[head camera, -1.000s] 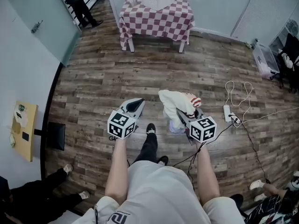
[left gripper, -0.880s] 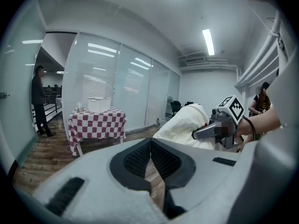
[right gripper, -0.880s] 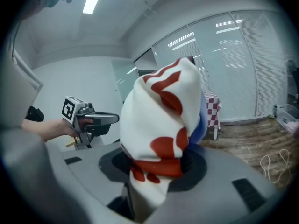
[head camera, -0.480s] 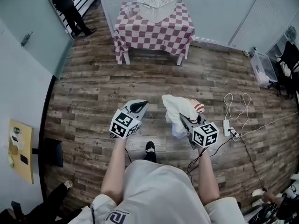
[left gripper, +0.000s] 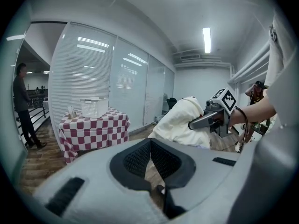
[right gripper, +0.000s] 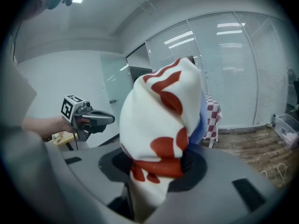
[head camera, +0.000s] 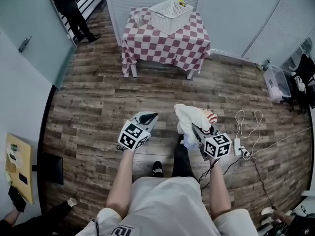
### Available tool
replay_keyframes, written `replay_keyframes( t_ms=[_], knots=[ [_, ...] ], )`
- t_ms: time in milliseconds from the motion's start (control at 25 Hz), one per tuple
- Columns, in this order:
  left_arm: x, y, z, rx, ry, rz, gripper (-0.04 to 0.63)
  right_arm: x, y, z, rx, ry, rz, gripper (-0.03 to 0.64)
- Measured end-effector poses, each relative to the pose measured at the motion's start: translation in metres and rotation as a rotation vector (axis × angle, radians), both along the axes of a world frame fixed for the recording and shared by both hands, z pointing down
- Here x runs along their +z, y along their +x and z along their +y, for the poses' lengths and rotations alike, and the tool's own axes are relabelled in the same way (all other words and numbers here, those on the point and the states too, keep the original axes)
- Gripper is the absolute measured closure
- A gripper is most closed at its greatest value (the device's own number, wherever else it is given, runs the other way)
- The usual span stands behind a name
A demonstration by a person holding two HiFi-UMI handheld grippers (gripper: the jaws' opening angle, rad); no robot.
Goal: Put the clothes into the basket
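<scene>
My right gripper (head camera: 193,126) is shut on a bundle of clothes (head camera: 190,118), cream cloth with red marks and a bit of blue. In the right gripper view the clothes (right gripper: 161,139) bulge up from between the jaws and hide them. My left gripper (head camera: 149,116) holds nothing; in the left gripper view (left gripper: 150,153) its jaws meet at the tips. The white basket (head camera: 171,15) stands on the checked table (head camera: 162,45) far ahead, also in the left gripper view as a small basket (left gripper: 94,107). Both grippers hover over the wooden floor, well short of the table.
A person (head camera: 70,6) stands at the far left by a glass door. White cables and a power strip (head camera: 242,140) lie on the floor to the right. A clear box (head camera: 275,82) sits by the right wall. A yellow board (head camera: 15,166) is at the left.
The table and basket have come lower and nearer in the head view as I walk towards them. Both grippers keep their pose, the clothes still held.
</scene>
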State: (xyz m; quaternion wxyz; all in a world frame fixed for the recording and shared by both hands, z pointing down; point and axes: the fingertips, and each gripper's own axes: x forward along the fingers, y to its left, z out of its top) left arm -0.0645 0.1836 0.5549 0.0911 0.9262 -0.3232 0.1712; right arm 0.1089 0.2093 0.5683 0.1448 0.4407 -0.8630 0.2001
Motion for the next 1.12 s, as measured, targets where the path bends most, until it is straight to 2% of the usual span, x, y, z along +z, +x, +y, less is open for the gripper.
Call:
replay_keyframes(
  t_ms=[120,280,840,1120],
  knots=[
    [0.003,-0.002,-0.020,0.004,-0.003,-0.008,0.580,0.004,-0.005,-0.023,-0.018,-0.007,0.006,0.446],
    [0.002,-0.012,-0.061,-0.015,-0.018,0.017,0.580,0.007,-0.015,-0.070,-0.038,-0.008,0.001,0.446],
    [-0.013,-0.016,-0.256,-0.045,0.019,-0.074,0.581,-0.003,-0.024,-0.278,-0.129,0.027,-0.036,0.446],
    [-0.020,-0.009,-0.331,-0.050,0.036,-0.095,0.581,-0.014,-0.017,-0.357,-0.140,0.048,-0.033,0.446]
  ],
)
